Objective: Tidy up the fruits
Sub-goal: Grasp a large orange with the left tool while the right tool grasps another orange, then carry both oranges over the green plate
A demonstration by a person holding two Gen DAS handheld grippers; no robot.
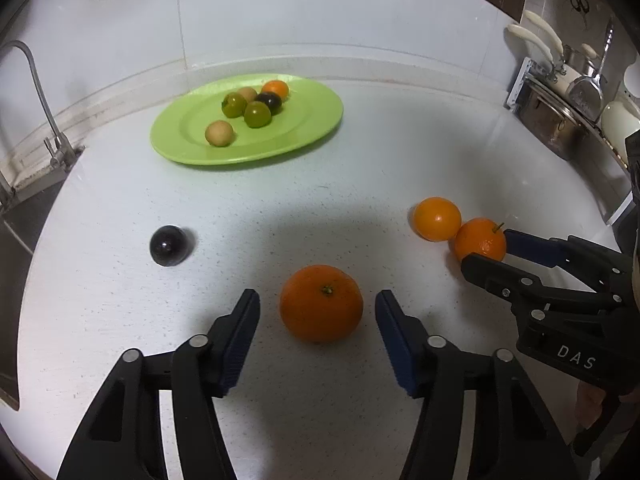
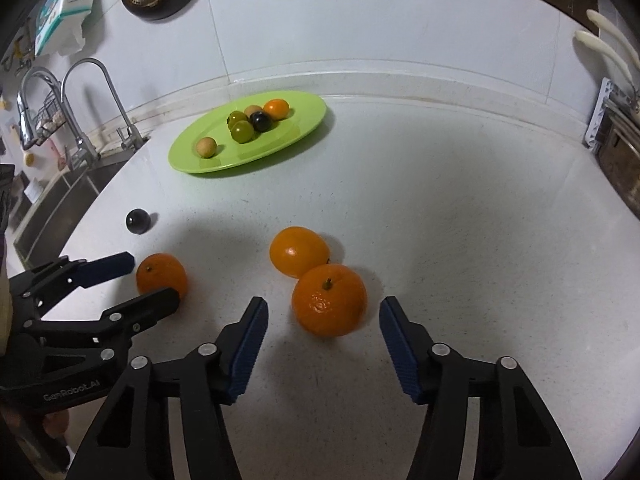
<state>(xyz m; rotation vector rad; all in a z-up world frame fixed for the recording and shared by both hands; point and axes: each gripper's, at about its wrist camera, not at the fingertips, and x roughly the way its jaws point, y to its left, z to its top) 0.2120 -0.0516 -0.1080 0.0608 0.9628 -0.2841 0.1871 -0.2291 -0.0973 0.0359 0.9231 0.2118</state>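
Orange fruit sits dead centre between each pair of blue pads, so both grippers are lined up for a straight close. Left gripper (image 1: 318, 332) is spread wide around one orange (image 1: 321, 303), stem up, pads (image 1: 240, 336) apart from the skin on both sides, nothing grasped. Right gripper (image 2: 323, 334) is likewise released, straddling a second orange (image 2: 329, 299), also stem up, gaps both sides.

Key relation: each fruit lies straight ahead of its own jaws and slightly forward of the pad tips, so my read is a short push forward, then squeeze. Round fruit, no long axis to align to. Right one is trickier: a third orange (image 2: 298, 251) touches it from behind, so closing or lifting may nudge that neighbour and set it rolling. Left one stands well apart from everything.

Green plate (image 1: 320, 128) is at the far side of the white counter (image 1: 360, 184), near the wall, closer to the left hand's side. It holds six small fruits: two green, two tan, one dark, one small orange, clustered off centre, with bare room at the near rim. A dark plum (image 1: 170, 245) lies loose on the counter, left of the left gripper, nearer that hand.

Oranges look firm, glossy, pebbled skin, about as wide as half the jaw opening, should hold fine in ribbed pads. Sink and tap (image 1: 36, 92) off to the left edge. Three oranges and the plum not yet on the plate.
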